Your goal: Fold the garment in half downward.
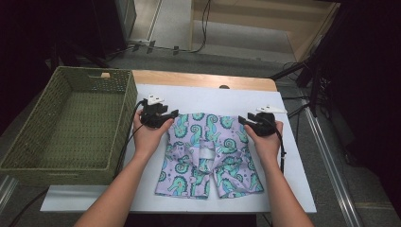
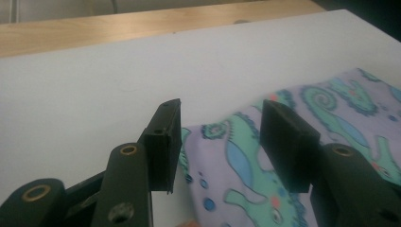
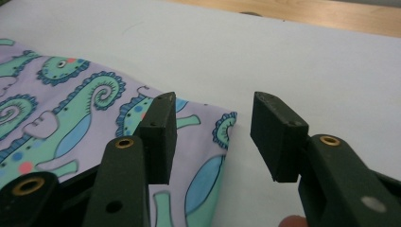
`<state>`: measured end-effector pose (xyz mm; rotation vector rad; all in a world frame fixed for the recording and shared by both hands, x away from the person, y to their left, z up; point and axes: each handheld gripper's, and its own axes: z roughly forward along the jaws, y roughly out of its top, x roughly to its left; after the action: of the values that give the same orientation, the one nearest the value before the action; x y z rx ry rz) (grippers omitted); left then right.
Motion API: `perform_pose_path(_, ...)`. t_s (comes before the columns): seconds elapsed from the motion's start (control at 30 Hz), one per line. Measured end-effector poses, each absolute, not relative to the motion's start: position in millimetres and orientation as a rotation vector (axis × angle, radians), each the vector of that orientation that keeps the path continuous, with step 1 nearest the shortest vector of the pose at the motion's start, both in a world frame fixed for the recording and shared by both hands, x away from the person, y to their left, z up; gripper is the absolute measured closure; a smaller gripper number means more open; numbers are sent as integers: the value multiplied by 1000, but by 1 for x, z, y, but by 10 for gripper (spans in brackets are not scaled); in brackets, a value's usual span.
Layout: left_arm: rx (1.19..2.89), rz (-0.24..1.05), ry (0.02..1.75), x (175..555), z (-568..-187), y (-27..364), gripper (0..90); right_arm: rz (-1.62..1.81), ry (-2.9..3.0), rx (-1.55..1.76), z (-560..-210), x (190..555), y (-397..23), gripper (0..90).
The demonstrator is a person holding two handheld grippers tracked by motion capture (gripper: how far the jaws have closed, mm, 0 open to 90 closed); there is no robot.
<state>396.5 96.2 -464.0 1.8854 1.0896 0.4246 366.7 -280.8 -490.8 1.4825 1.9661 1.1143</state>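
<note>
Wicker basket (image 1: pixel 71 123) sits left of the white desk (image 1: pixel 293 189), clear room all round; lilac seahorse shorts (image 1: pixel 208 156) lie flat mid-desk, long axis near-to-far, waistband at the far edge; left gripper (image 1: pixel 171 115) hangs at its far-left corner, right gripper (image 1: pixel 243 120) at the far-right, equally near; both sets of jaws spread, pinching nothing, cloth just below.

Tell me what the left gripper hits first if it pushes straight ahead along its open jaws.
Likely the folded edge of the seahorse-print shorts, lying between and just beyond the left gripper's open jaws. Past that, the white table cover runs free to the wooden table edge. Its height above the cloth is unclear.
</note>
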Motion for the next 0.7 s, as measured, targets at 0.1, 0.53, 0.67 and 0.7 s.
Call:
perform_pose_path(0.1, 1907, 391, 1026, 379, -465, 95, 492, 1157, 1968, 1453, -487, 345, -282, 492)
perform_pose_path(0.53, 2054, 163, 828, 319, -484, 95, 640, 1383, 2240, 1297, -496, 260, -263, 548)
perform_pose_path(0.67, 2109, 227, 726, 301, -483, 92, 882, 1293, 2225, 1249, -500, 247, -261, 809)
perform_pose_path(0.7, 2107, 226, 706, 296, -482, 92, 889, 1293, 2207, 1233, -500, 242, -261, 843)
